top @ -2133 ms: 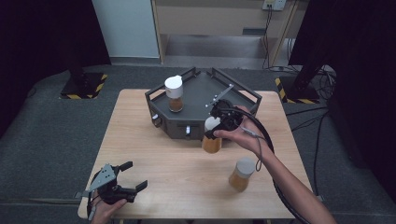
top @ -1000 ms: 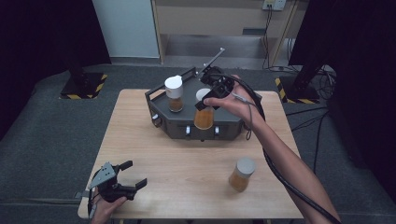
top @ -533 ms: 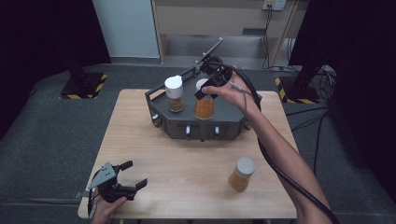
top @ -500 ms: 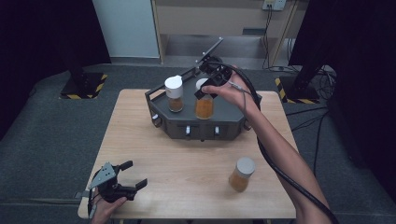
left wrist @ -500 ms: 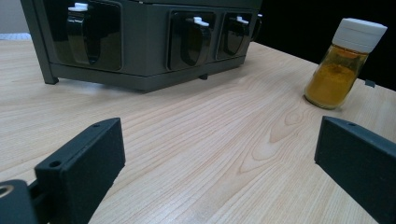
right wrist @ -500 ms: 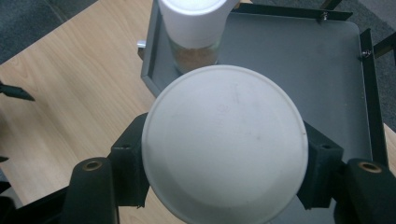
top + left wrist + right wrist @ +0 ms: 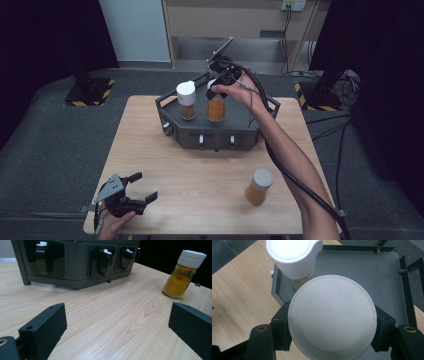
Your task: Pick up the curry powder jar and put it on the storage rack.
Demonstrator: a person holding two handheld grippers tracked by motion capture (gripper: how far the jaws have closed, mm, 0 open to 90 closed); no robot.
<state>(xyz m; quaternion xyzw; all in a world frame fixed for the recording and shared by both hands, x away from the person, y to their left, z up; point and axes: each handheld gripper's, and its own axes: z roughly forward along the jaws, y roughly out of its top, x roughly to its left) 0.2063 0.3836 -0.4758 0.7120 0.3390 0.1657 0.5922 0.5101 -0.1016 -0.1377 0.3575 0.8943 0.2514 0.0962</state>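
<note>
High view: my right gripper (image 7: 220, 87) holds a clear jar of orange powder with a white lid (image 7: 216, 107) over the dark grey metal tray-top rack (image 7: 250, 127) at the far side of the light wooden tabletop (image 7: 200, 175). Jaws pinch the jar at its lid. The jar hangs upright, long axis vertical, lid up, base at or just above the rack's top surface; I cannot tell whether it touches. A second white-lidded jar of brownish powder (image 7: 187, 100) already stands upright on the rack, just left of mine. A third white-lidded jar of orange powder (image 7: 259, 186) stands on the tabletop near the front right, well apart from the rack. My left gripper (image 7: 131, 197) rests at the front left corner, jaws spread, holding nothing.

Left gripper view: jaws wide apart over bare wood. The third jar (image 7: 183, 273) stands upright ahead on the right; the rack's front face with its three knobs (image 7: 75, 262) is ahead on the left.

Right gripper view: looking straight down the jar's axis. White round lid (image 7: 332, 316) clamped between both jaws; the placed jar's lid (image 7: 293, 255) is just beyond, over the rack floor (image 7: 374, 277).

Judgement: one jar placed, one being set down, not yet released, one left to fetch. Roughly halfway.
</note>
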